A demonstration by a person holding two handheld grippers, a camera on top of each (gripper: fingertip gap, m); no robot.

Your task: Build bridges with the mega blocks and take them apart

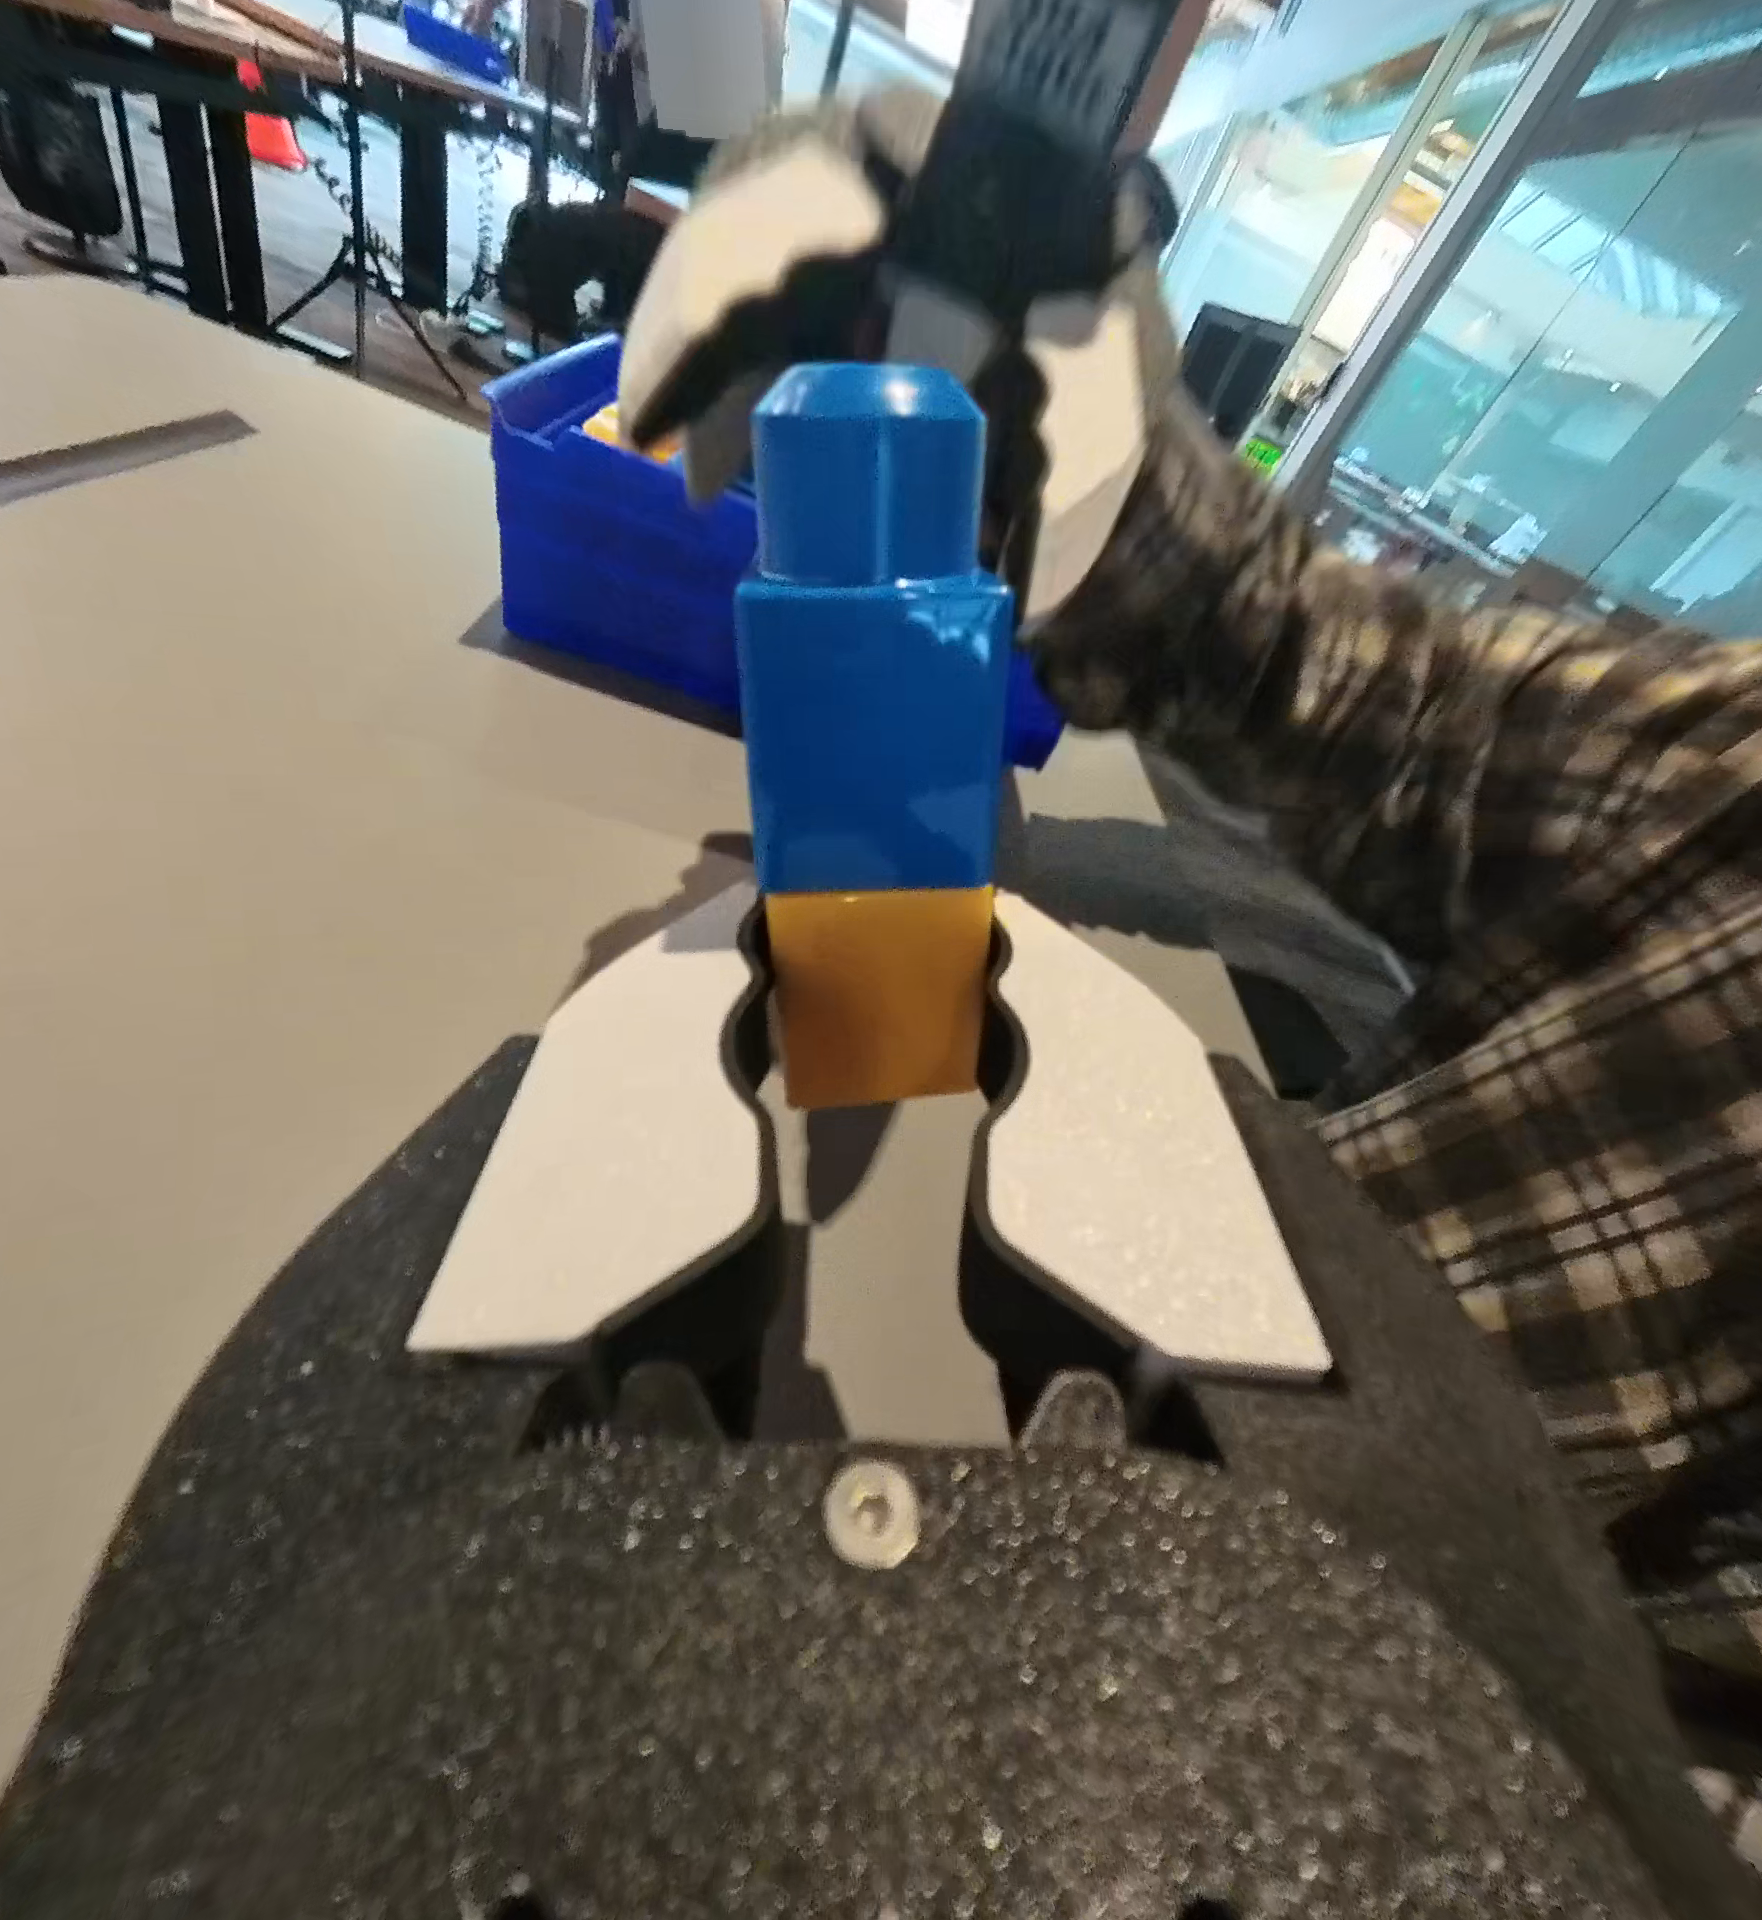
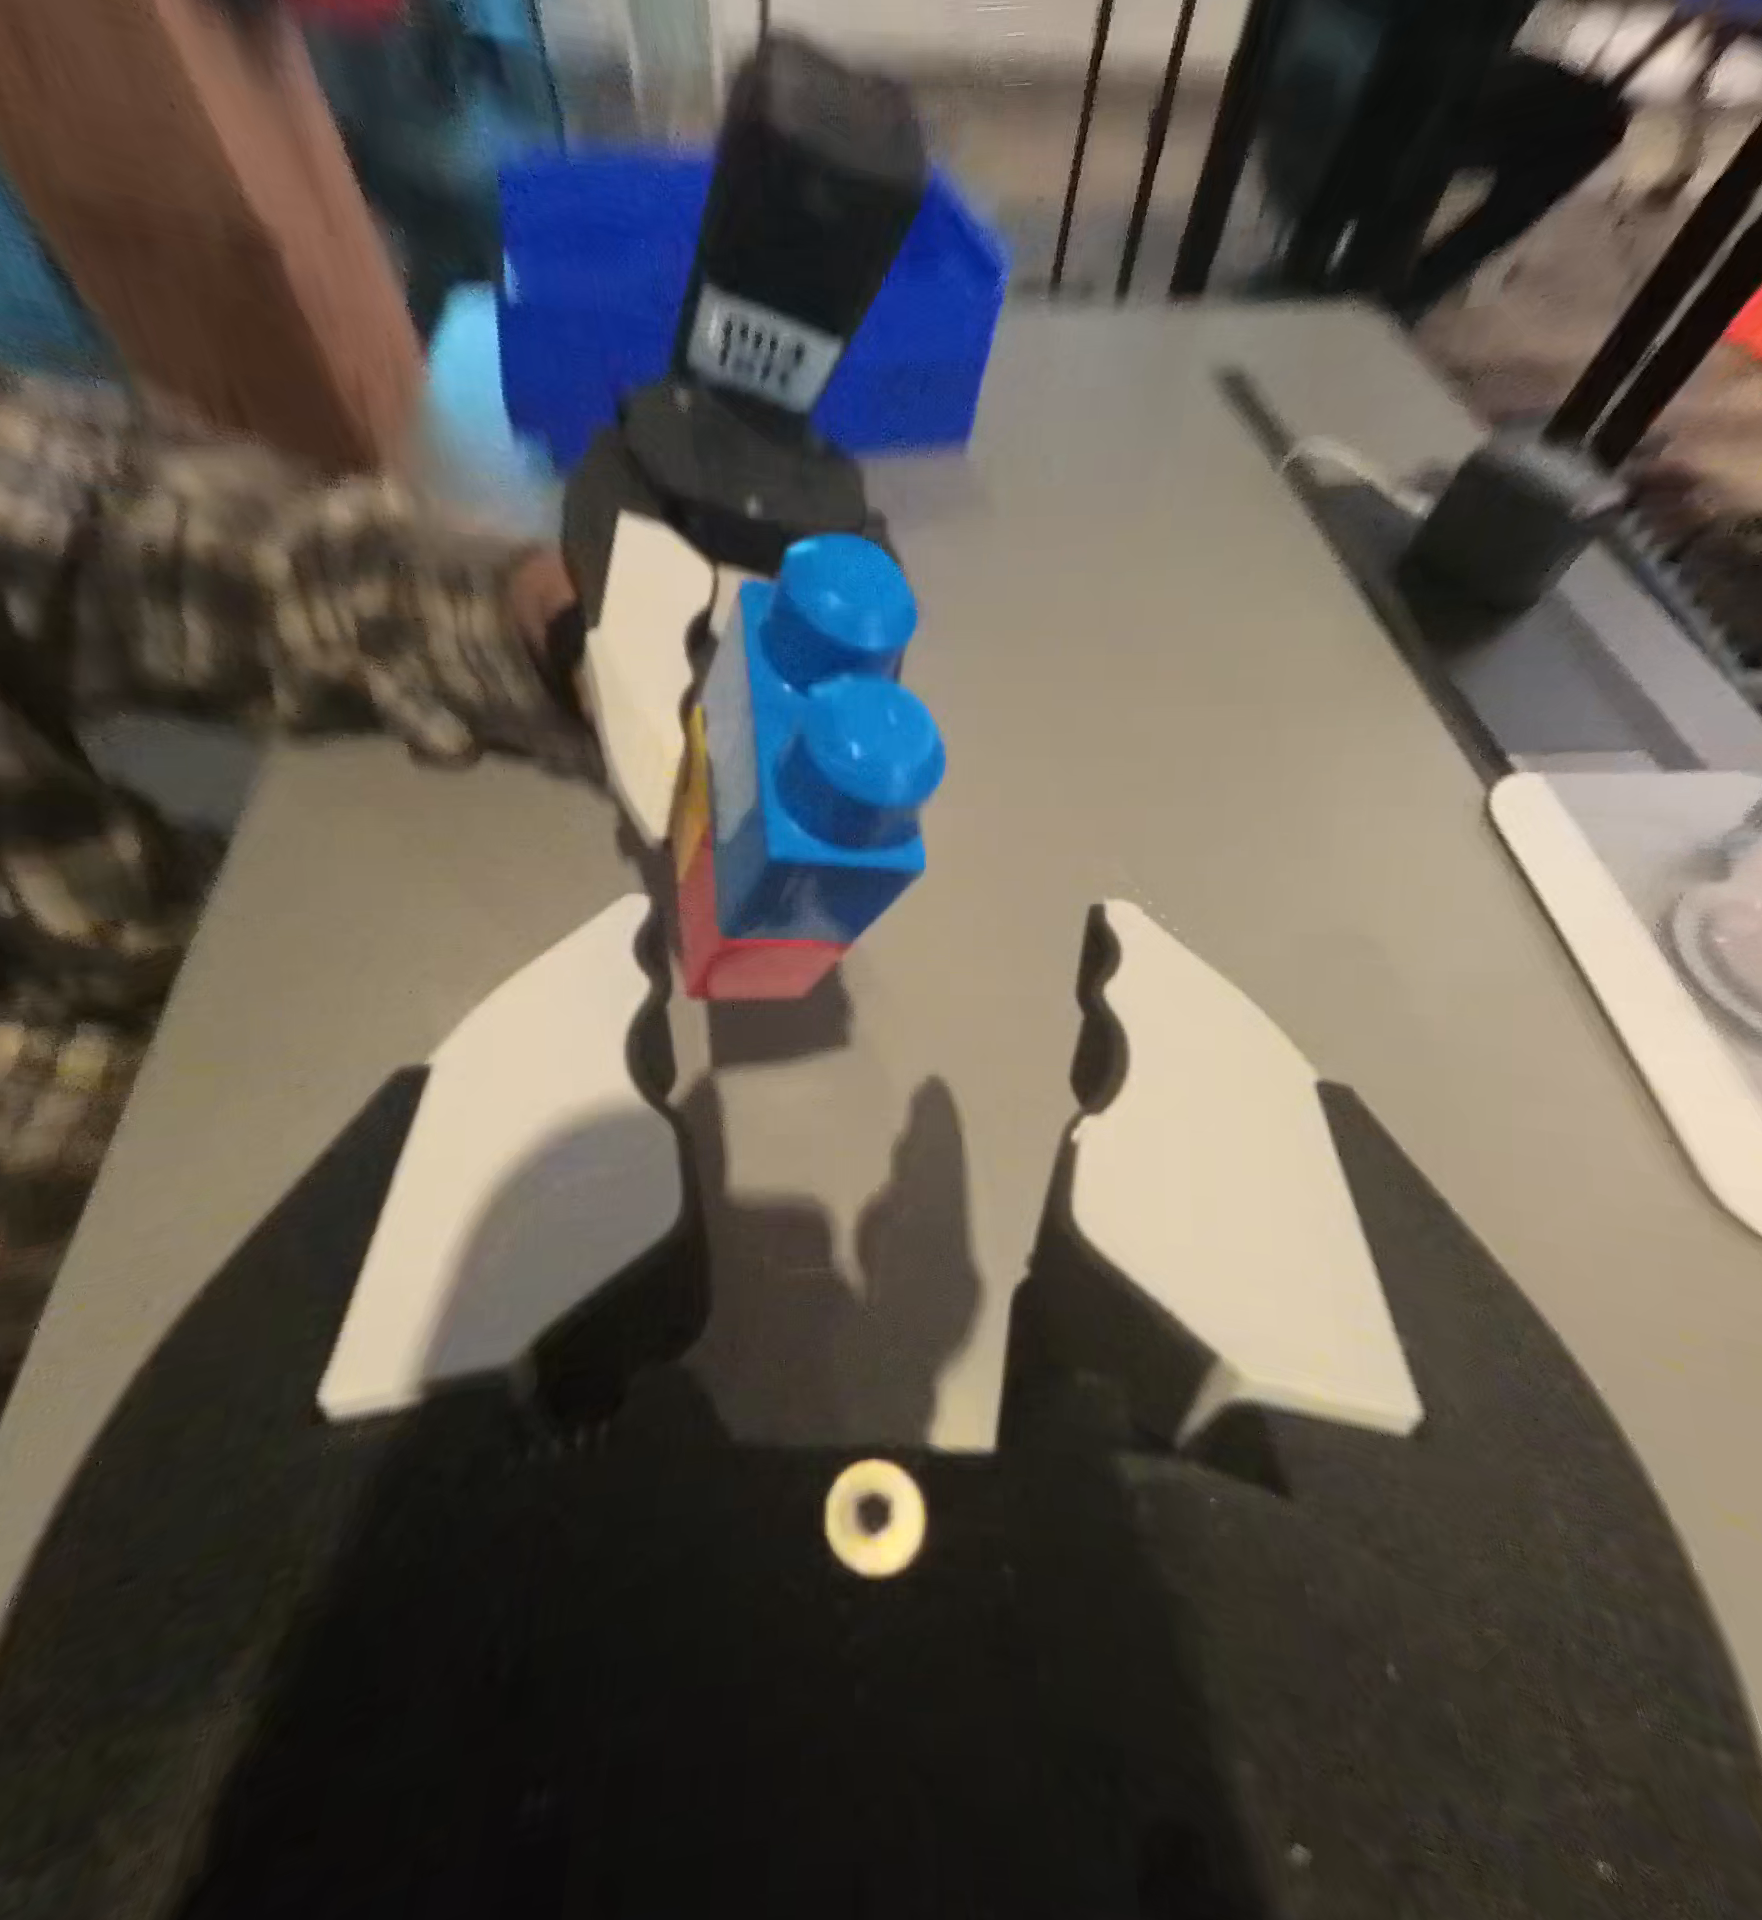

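Left tongs: clenching the yellow block, steadying the stack for separation.
Right tongs: spread wide, empty, nearing the blue block.

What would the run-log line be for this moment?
left gripper: shut on yellow block | blue block stacked on it | red block also in stack | right gripper: open, empty, near stack | blue bin behind

Three stacked blocks: one blue, one yellow, one red; one blue bin.
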